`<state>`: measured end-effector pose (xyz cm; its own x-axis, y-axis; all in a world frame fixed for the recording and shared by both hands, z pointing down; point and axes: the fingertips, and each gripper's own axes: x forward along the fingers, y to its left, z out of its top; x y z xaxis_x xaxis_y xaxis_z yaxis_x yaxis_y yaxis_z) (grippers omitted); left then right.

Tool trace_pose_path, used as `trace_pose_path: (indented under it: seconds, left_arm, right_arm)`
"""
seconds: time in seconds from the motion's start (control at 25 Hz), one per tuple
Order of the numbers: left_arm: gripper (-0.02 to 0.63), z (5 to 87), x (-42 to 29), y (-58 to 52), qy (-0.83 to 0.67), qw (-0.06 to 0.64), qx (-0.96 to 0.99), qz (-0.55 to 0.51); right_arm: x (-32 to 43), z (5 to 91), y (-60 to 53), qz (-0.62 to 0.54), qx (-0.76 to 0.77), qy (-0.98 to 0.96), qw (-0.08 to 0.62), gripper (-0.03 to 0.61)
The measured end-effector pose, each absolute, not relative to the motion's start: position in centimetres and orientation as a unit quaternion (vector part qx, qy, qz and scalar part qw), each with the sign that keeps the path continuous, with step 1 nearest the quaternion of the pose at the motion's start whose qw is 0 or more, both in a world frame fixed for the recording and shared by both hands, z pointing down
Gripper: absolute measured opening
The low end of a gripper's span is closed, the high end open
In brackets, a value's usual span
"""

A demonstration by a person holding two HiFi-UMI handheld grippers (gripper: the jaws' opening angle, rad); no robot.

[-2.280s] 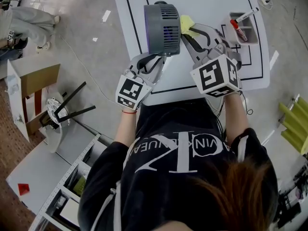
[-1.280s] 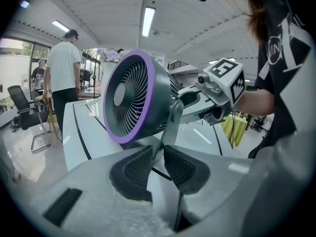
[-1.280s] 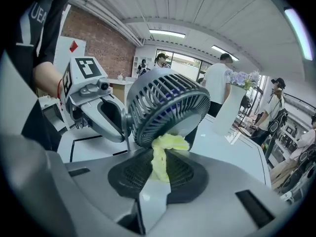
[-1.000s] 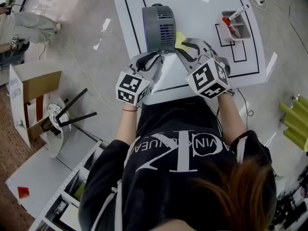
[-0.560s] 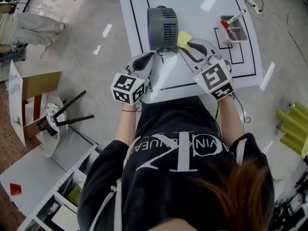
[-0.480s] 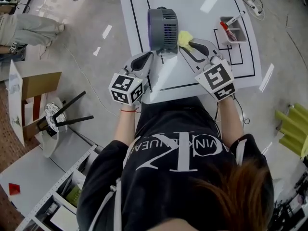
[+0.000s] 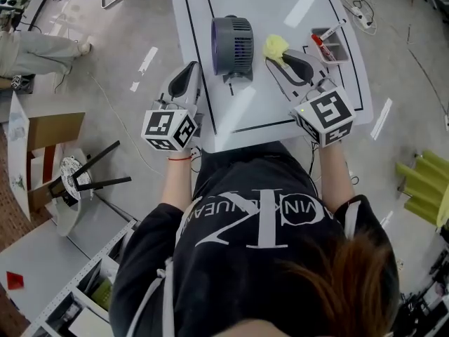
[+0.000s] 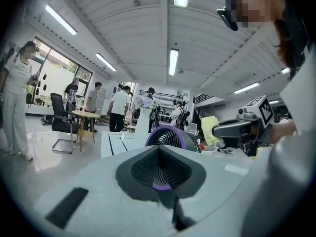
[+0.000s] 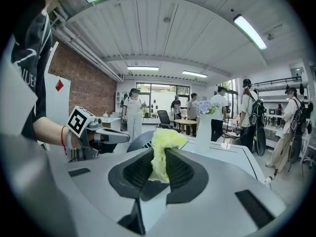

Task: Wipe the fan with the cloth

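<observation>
A grey fan [image 7: 231,42] with a purple ring stands on the white table [image 7: 280,107]. My right gripper [image 7: 279,53] is shut on a yellow cloth [image 7: 274,46], held just right of the fan and apart from it. In the right gripper view the cloth [image 9: 164,147] sticks up between the fingers, with the fan [image 9: 140,141] behind it on the left. My left gripper [image 7: 188,72] hangs left of the fan, over the table's left edge, shut and holding nothing. The left gripper view looks past the closed jaws at the fan [image 8: 166,134].
A grey tray [image 7: 330,46] with markers sits at the table's right, inside black taped lines. A white vase [image 9: 204,127] stands further back. On the floor to the left are a stool [image 7: 77,177] and a cardboard box [image 7: 45,128]. Several people stand in the room.
My left gripper has drawn back from the fan's base to the left, past the table edge. The right gripper with the cloth has shifted right, off the fan's side.
</observation>
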<state>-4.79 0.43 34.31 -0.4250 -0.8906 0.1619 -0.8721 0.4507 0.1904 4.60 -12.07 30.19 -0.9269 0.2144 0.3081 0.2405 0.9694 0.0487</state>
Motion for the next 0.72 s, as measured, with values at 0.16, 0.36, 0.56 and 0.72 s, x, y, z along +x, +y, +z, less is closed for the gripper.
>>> trace_pose_path:
  seconds: [0.16,0.36,0.56,0.72]
  left_arm:
    - [0.011,31.7,-5.3,0.4,-0.851,0.087,0.515,-0.05]
    - [0.011,29.4,-5.4,0.5,-0.857,0.063,0.508,-0.063]
    - [0.011,28.3,-5.5,0.7,-0.862,0.056,0.498,-0.076]
    - [0.011,27.3,-5.8,1.2,-0.865,0.045,0.494,-0.075]
  right_arm:
    - [5.2,29.1,-12.6,-0.046,-0.105,-0.983,0.141,0.069]
    - [5.7,28.0,-13.3,-0.036,-0.09,-0.988,0.123,0.069]
    - [6.1,27.2,-13.7,-0.025,-0.083,-0.99,0.107,0.069]
    - [6.1,26.7,-13.6,-0.025,-0.079,-0.992,0.099,0.069]
